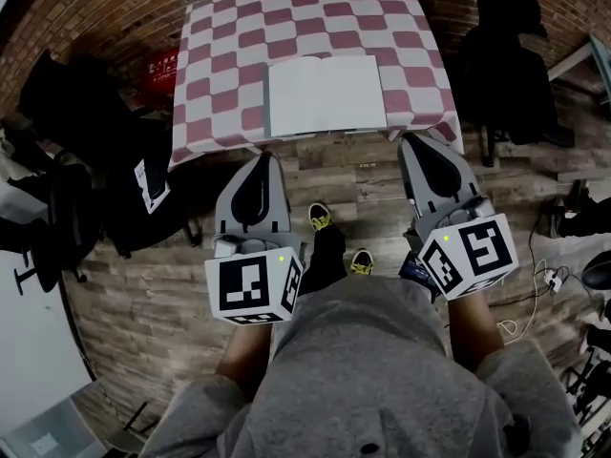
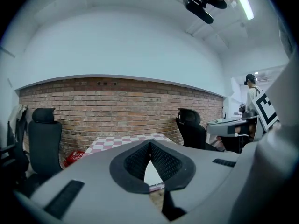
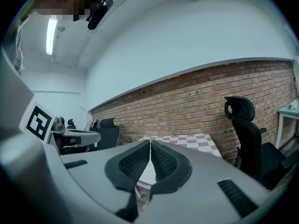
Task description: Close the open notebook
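Open notebook (image 1: 325, 94) lies flat at the middle of the table's (image 1: 220, 74) near edge. I hold the left gripper (image 1: 264, 157) and right gripper (image 1: 410, 141) short of that edge, jaws together on nothing.

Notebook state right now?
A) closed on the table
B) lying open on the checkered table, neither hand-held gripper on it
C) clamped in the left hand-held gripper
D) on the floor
B: the notebook lies open, white pages up, on the checkered table. The left hand-held gripper and right hand-held gripper are short of the table's near edge, jaws shut on nothing.
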`<state>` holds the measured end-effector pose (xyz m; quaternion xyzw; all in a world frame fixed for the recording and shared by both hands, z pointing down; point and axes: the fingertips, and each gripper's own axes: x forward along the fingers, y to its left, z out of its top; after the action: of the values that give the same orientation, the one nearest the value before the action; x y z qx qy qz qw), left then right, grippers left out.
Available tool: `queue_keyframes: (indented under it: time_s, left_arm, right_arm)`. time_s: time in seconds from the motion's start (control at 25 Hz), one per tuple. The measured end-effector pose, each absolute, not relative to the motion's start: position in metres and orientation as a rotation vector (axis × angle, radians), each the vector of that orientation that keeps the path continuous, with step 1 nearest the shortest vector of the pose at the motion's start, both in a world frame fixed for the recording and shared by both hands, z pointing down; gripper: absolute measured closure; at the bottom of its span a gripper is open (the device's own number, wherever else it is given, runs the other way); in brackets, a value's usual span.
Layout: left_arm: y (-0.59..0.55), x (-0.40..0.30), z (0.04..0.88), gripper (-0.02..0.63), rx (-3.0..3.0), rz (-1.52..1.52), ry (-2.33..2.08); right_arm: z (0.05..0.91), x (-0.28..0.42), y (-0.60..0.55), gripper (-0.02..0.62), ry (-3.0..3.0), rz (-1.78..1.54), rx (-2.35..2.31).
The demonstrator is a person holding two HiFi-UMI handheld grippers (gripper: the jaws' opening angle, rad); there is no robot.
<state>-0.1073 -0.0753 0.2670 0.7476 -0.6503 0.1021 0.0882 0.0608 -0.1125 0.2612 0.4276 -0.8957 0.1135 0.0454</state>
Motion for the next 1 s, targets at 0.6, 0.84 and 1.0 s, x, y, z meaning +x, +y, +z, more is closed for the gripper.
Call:
queue_keyframes:
  time_s: [0.6, 0.84, 1.0]
  left_arm:
    - [-0.143, -0.142, 0.271, 0.597, 2.299, 0.253, -1.826]
    - [-0.164, -0.166, 0.272, 0.597, 2.314, 0.222, -1.784]
    - [-0.171, -0.183, 0.277, 0.597, 2.320, 0.222, -1.759]
  right_arm:
    - [0.258, 0.029, -0.166, 0.568, -2.649, 0.311, 1.395]
    - [0.255, 0.012, -0.181, 0.568, -2.598, 0.290, 1.444]
    - [0.254, -0.004, -0.187, 0.568, -2.574, 0.271, 1.467]
